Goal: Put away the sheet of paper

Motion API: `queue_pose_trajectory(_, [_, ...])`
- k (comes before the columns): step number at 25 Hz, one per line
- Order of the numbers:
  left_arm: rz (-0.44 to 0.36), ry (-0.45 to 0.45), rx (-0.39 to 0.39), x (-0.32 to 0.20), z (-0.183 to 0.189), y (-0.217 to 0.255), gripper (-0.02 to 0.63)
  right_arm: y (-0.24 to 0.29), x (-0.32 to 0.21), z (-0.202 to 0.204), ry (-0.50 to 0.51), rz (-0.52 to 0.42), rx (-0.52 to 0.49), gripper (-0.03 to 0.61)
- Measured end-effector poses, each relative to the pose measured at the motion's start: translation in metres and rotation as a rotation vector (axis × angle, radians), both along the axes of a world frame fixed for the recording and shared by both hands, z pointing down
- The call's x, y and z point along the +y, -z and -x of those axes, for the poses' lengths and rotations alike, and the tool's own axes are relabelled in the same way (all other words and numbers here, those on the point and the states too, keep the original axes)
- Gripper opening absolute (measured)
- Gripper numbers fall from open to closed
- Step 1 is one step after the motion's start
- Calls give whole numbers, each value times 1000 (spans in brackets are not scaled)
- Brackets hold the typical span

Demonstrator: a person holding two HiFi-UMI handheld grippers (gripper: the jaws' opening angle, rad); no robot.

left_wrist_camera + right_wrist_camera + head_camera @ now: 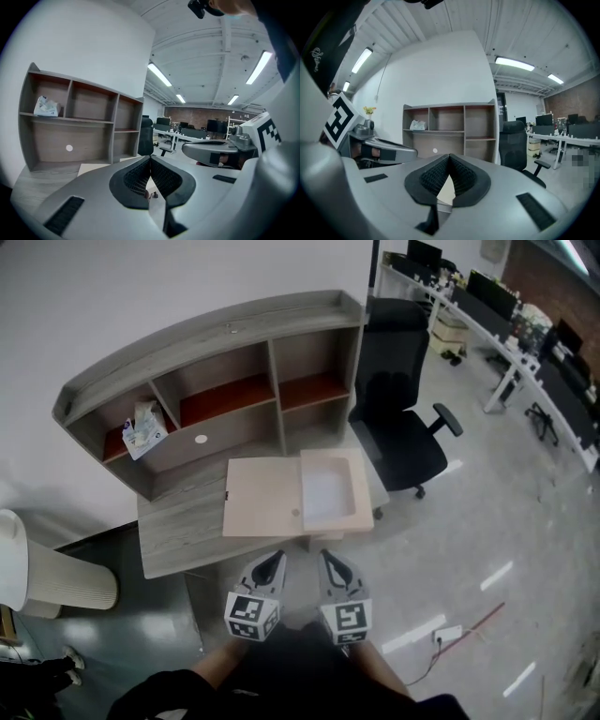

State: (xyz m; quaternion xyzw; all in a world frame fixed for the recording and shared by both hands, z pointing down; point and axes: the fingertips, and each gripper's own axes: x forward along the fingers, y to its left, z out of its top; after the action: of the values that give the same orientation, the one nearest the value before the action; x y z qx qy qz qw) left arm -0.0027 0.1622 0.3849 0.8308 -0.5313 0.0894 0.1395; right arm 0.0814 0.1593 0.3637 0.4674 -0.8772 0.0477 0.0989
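— So, which step is this?
— Between steps, I'd judge. Low in the centre of the head view, the left gripper point(274, 561) and the right gripper point(328, 561) hang side by side, short of the worktop. Each has its jaws pressed together on nothing.
— And the paper?
— Just beyond them, mid-frame on the grey wood-grain worktop point(178, 526), lies a flat pale wooden box point(364, 491). Its sliding lid point(262, 498) stands off to the left. The white rectangular sheet of paper point(328, 493) seems to lie flat in the uncovered right half, though it might be a white lining.
— Next?
— Probably reaching forward and pushing the lid rightward until the box is shut.
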Motion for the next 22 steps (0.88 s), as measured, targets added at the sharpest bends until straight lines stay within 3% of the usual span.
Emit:
queue_pose_trajectory(11, [-40,0,43,12,37,17,46,16,16,34,32,-8,48,17])
queue_pose_trajectory(22, [-34,-37,15,22,25,14,46,17,23,43,37,-2,50,17])
